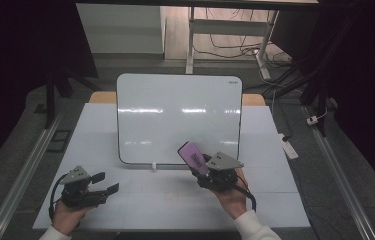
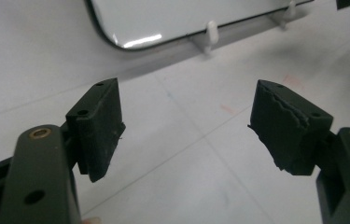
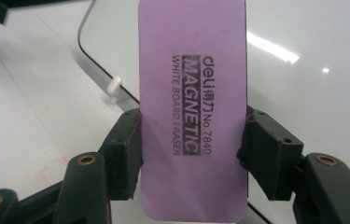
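Observation:
A purple magnetic whiteboard eraser point(image 3: 192, 107) with black print stands upright between the jaws of my right gripper point(image 3: 192, 149), which is shut on its two long sides. From above, the eraser point(image 1: 193, 156) tilts up and left from the right gripper point(image 1: 201, 172), over the lower right part of the whiteboard point(image 1: 175, 117). The whiteboard lies flat on the white table point(image 1: 100, 145) and looks blank. My left gripper point(image 1: 106, 183) rests at the near left of the table, open and pointing right. Its jaws point(image 2: 186, 130) stand wide apart over bare table.
Small white clips point(image 2: 211, 35) stick out from the whiteboard's near edge. Beyond the table are a desk frame with cables point(image 1: 235, 45) and a floor rail point(image 1: 340, 170) on the right. The near table strip between the two grippers is bare.

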`<state>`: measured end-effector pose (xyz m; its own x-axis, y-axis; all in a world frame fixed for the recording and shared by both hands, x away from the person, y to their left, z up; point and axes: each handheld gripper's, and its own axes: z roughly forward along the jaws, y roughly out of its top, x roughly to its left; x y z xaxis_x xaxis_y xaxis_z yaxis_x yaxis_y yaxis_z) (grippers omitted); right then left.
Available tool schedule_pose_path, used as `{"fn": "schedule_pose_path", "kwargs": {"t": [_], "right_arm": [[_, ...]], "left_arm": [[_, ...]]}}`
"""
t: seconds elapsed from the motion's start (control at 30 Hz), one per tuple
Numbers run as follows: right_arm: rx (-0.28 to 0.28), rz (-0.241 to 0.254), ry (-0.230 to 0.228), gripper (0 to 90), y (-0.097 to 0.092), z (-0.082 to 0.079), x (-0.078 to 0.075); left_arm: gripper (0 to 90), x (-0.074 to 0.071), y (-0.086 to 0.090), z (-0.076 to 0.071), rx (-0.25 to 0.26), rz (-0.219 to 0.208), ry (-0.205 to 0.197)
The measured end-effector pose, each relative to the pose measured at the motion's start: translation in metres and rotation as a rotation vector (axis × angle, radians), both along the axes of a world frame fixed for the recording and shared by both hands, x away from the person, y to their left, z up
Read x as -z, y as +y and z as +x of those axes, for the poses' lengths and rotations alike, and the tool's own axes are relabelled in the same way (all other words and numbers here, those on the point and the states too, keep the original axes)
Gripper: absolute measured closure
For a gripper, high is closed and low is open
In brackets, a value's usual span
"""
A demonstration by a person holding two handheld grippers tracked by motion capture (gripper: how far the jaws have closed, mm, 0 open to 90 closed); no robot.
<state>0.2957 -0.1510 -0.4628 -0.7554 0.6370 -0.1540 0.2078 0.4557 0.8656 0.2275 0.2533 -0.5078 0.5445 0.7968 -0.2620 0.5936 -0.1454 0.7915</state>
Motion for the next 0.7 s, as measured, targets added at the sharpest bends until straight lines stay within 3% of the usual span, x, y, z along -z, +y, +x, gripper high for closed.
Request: {"fn": "schedule_pose_path", "kwargs": {"t": [0.2,0.33,0.5,0.7], "right_arm": [[-0.007,0.059,-0.007,41.2,0.001,-0.009,0.001],[-0.017,0.082,-0.011,41.2,0.005,-0.014,0.003],[-0.022,0.130,0.001,41.2,0.012,-0.017,0.007],[-0.032,0.151,-0.002,41.1,0.021,-0.020,0.011]], "left_arm": [[25.6,-0.018,-0.022,0.008,0.030,-0.063,-0.040],[25.3,-0.029,-0.046,0.014,0.076,-0.074,-0.064],[24.3,-0.040,-0.077,0.022,0.138,-0.111,-0.074],[23.9,-0.046,-0.095,0.031,0.155,-0.140,-0.081]]}}
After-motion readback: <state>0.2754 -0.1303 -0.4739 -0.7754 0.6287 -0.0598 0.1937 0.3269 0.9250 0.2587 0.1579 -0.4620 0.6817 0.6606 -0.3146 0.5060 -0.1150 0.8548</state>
